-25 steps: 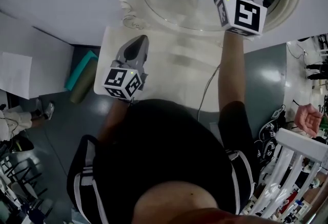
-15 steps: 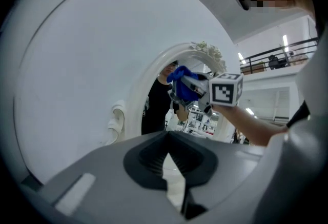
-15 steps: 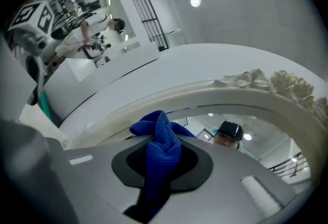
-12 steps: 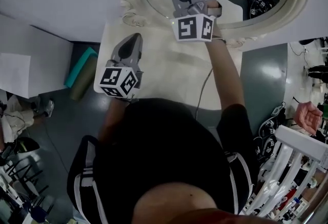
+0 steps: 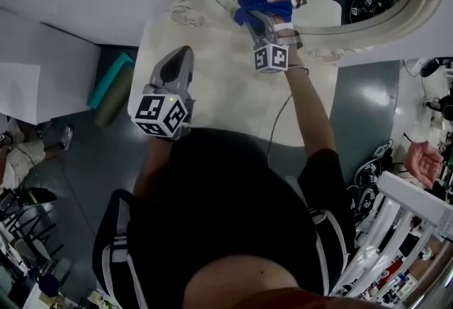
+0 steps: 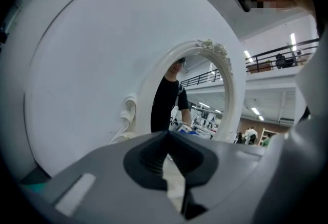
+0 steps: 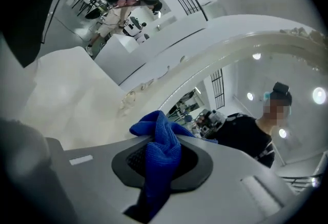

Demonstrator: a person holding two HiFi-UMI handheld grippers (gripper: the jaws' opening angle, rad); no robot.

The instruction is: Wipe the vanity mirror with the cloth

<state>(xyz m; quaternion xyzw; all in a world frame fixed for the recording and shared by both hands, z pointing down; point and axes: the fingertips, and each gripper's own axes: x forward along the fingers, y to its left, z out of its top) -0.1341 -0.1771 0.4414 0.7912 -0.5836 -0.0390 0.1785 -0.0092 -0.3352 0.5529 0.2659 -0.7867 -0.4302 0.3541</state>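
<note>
A cream-white desk (image 5: 226,99) carries a large oval vanity mirror in a carved cream frame (image 5: 333,9) at its far edge. The grey left gripper (image 5: 180,53), with its marker cube toward the person, hangs over the desk's left part, apart from the mirror. Its tongs are pressed together at the tips with nothing between them. The grey right gripper (image 5: 256,16) reaches to the glass just above the lower left stretch of the frame. Its tongs pinch a crumpled blue microfibre cloth (image 7: 156,138), which bunches out past the tips and meets the glass beside its own reflection.
</note>
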